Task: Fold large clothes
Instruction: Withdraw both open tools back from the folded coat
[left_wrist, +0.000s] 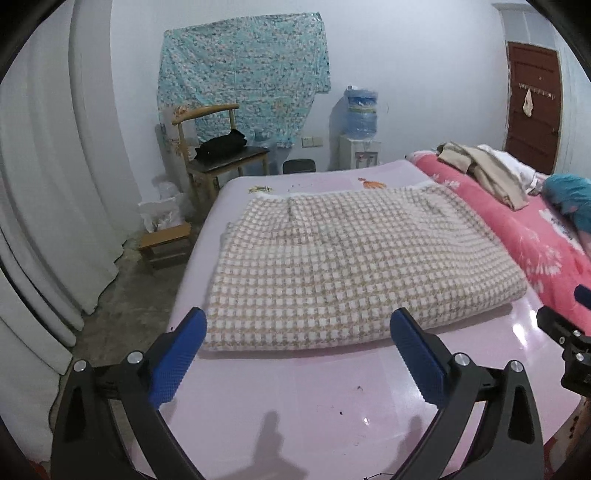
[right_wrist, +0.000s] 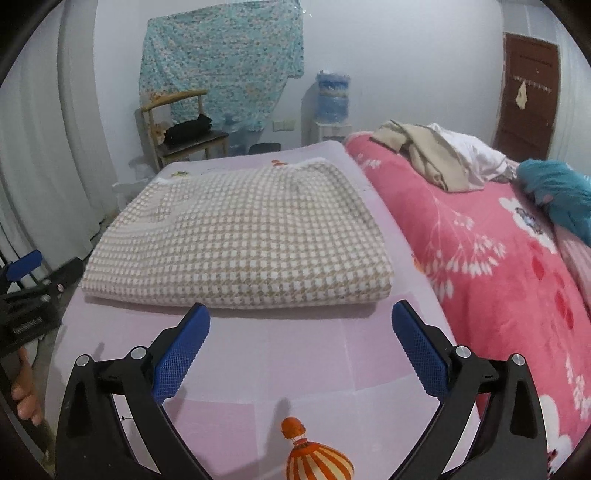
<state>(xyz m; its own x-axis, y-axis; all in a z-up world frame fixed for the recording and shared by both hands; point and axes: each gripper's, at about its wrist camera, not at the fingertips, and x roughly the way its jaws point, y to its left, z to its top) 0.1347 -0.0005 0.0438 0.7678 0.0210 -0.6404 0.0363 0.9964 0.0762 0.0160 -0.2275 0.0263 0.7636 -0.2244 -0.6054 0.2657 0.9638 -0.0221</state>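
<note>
Checked beige-and-white garment (left_wrist: 343, 266) lies folded flat on the pink bed (left_wrist: 295, 406), just ahead of the left claw (left_wrist: 297, 352) and right claw (right_wrist: 301, 349), both spread wide apart, holding nothing, not touching it.

Folded garment (left_wrist: 354, 266) on the mat (left_wrist: 295, 406), at my twelve o'clock.
Blanket (right_wrist: 498, 277) lies at three o'clock; chair (left_wrist: 221, 155) stands behind at eleven, clothes pile (right_wrist: 436, 155) at two.
</note>
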